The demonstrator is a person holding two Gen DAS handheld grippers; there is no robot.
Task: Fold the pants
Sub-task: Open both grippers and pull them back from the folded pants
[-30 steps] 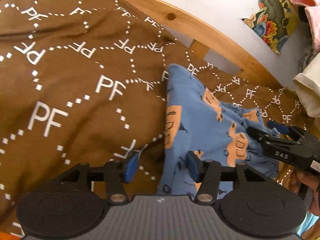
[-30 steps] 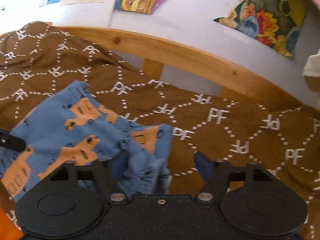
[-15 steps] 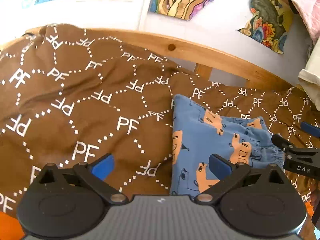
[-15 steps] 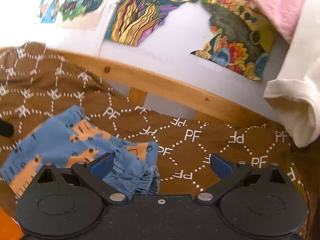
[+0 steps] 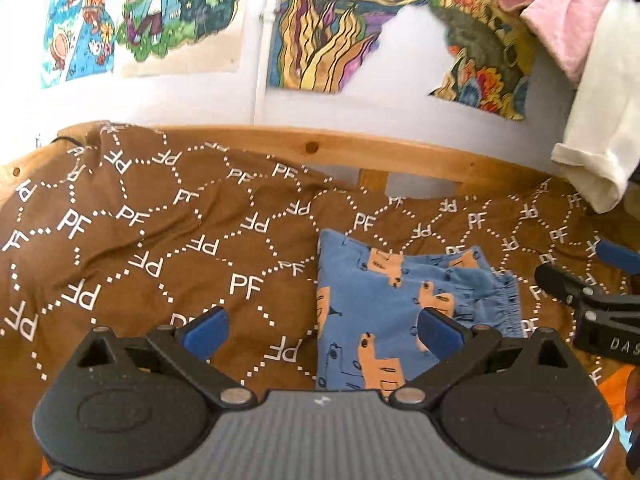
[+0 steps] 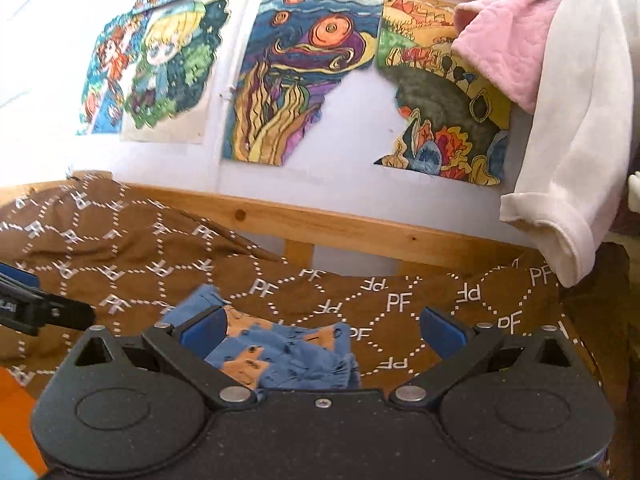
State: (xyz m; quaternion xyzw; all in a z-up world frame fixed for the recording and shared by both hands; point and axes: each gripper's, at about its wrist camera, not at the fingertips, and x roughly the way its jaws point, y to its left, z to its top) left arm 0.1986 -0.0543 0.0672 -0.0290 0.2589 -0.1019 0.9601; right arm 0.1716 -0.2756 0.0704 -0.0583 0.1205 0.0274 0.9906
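Both grippers are held above the bedspread [image 5: 132, 248] with jaws spread wide and nothing gripped: left gripper [image 5: 320, 330], right gripper [image 6: 322, 330]. Folded blue pants [image 5: 400, 304] lie flat at 1 o'clock from the left gripper, long axis running toward 12, gathered waistband at 3 o'clock

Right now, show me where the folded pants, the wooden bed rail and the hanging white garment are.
folded pants [image 5: 396, 300], left wrist view, on the middle of the blue fabric.
wooden bed rail [image 5: 360, 152], left wrist view, top board.
hanging white garment [image 6: 576, 128], right wrist view, mid-sleeve.
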